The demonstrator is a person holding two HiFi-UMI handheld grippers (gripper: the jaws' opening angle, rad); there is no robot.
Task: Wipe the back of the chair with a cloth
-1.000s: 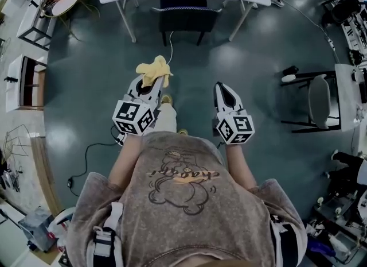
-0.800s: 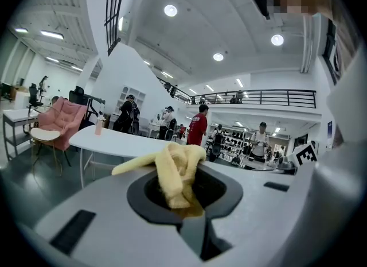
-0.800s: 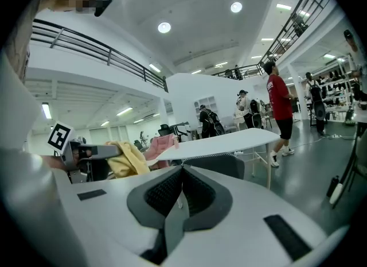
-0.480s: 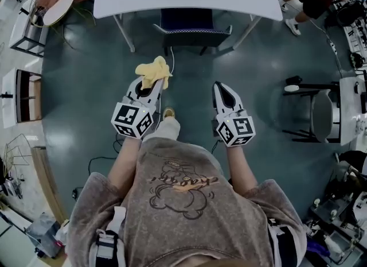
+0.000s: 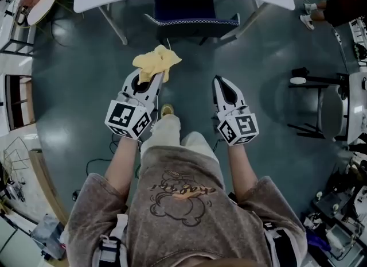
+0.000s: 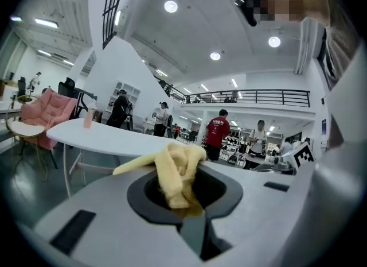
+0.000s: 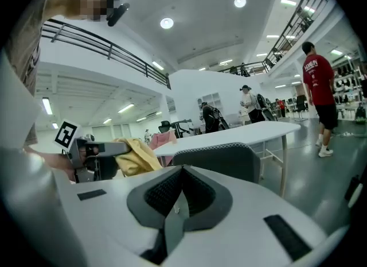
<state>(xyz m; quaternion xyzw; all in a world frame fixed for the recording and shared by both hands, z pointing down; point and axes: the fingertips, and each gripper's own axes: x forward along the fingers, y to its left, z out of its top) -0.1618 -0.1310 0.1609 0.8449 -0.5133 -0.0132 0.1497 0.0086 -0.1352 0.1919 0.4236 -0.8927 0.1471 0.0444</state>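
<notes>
Evidently no wiping yet: left gripper [image 5: 156,78] clamps the cloth [image 5: 156,62], right gripper [image 5: 218,80] is closed and empty, and the chair [image 5: 192,14] waits farther ahead.

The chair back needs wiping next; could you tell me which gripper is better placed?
Left. The left gripper is shut on the yellow cloth and points toward the chair; the right gripper is shut and empty.

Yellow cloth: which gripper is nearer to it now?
Left. The left gripper is shut on the yellow cloth, which bunches past its tips. The right gripper, shut and empty, sits apart to the cloth's right.
</notes>
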